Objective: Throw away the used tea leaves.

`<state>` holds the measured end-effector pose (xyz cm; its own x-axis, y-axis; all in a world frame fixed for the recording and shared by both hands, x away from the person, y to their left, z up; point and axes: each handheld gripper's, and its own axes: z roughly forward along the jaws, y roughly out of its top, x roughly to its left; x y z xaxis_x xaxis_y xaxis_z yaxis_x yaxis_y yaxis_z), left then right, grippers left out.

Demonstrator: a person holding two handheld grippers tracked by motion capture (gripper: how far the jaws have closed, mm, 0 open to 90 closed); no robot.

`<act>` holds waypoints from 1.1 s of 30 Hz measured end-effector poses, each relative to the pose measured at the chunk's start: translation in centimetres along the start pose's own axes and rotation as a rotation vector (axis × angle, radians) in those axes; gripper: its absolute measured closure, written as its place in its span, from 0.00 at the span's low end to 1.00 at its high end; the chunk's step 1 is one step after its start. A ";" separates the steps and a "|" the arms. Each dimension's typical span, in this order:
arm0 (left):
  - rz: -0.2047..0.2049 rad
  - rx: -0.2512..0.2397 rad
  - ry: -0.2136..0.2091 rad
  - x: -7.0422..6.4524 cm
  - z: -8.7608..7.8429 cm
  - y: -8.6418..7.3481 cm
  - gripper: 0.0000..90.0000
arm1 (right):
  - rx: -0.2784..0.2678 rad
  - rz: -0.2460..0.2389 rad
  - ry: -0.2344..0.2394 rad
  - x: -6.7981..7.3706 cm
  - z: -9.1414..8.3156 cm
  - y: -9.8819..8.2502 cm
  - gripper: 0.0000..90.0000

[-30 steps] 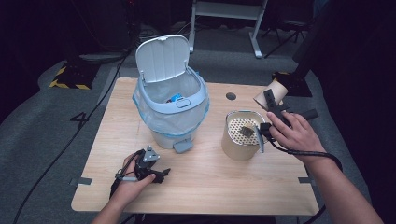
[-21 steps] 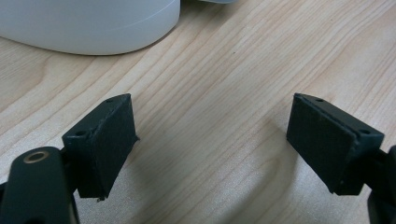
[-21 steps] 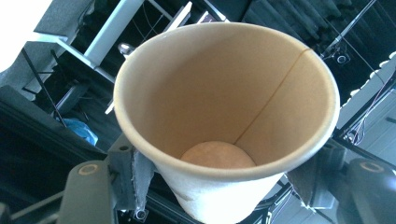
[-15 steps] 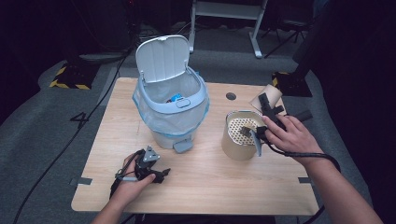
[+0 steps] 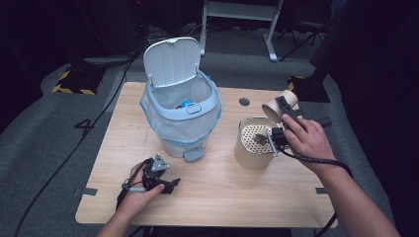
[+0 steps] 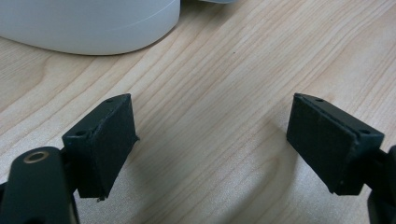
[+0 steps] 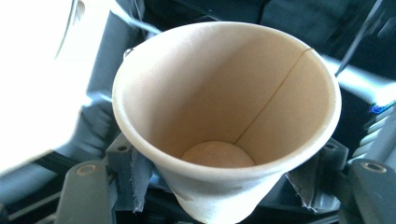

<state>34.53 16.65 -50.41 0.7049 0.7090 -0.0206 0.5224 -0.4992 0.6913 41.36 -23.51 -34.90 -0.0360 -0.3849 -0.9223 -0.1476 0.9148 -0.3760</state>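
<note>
Now right claw (image 5: 282,107) pinched paper cup (image 5: 274,105), lifted off surface (image 5: 217,197), tipped above perforated canister (image 5: 254,144), clear of bin (image 5: 183,116). Left claw (image 5: 170,183) spread, resting low. Likely dumping or binning next.

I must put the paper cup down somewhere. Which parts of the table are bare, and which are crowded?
Bare wood: the near strip between the left gripper and the table's right edge, and the far left side beside the pedal bin. Crowded: the right side, where the right gripper, holding the paper cup, is above the tan canister.
</note>
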 end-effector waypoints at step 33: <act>0.001 0.001 0.001 0.0 0.0 0.0 0.18 | -0.587 1.623 0.827 -0.4 1.7 -8.9 0.34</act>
<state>34.53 16.65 -50.41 0.7050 0.7089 -0.0197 0.5222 -0.5003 0.6907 44.35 -31.29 -31.35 -0.8299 0.5572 0.0285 0.2466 0.3205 0.9146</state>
